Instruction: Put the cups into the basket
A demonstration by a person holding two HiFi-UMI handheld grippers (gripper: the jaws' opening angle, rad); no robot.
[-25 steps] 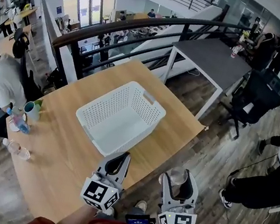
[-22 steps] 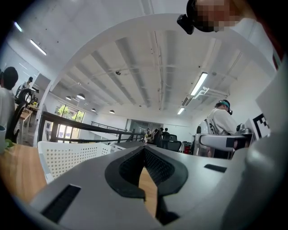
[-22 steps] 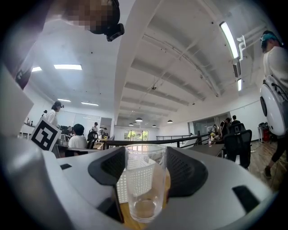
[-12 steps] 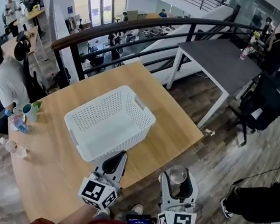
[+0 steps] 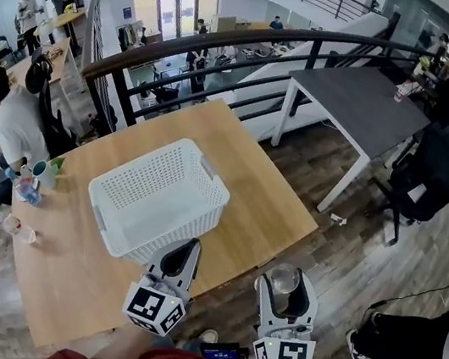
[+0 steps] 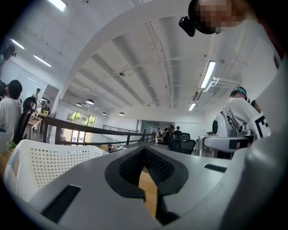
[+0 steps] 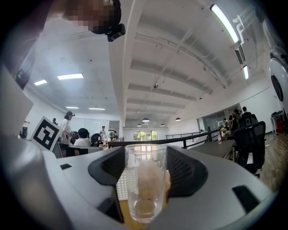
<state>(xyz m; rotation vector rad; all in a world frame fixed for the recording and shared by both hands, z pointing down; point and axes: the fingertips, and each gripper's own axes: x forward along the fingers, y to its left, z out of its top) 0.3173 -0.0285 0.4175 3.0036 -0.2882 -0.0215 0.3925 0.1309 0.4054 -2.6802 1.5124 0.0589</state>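
Note:
A white perforated basket (image 5: 157,197) stands on the wooden table (image 5: 249,187); it shows too in the left gripper view, basket (image 6: 40,166). My right gripper (image 5: 284,285) is shut on a clear glass cup (image 5: 284,278), held upright off the table's near corner, over the floor. The same cup (image 7: 145,184) stands between the black pads (image 7: 186,173). My left gripper (image 5: 183,255) hovers at the table's near edge just below the basket, jaws shut and empty (image 6: 146,179). More cups sit at the table's far left: a teal mug (image 5: 39,172) and a clear glass (image 5: 14,225).
A plastic bottle (image 5: 26,191) lies by the mug. A seated person (image 5: 15,124) is at the table's left end. A dark railing (image 5: 232,38) runs behind the table, a grey table (image 5: 359,99) and an office chair (image 5: 437,169) stand to the right.
The basket and table have slid left in the head view as the view shifted. Both grippers keep the same pose, the right one still holding the glass.

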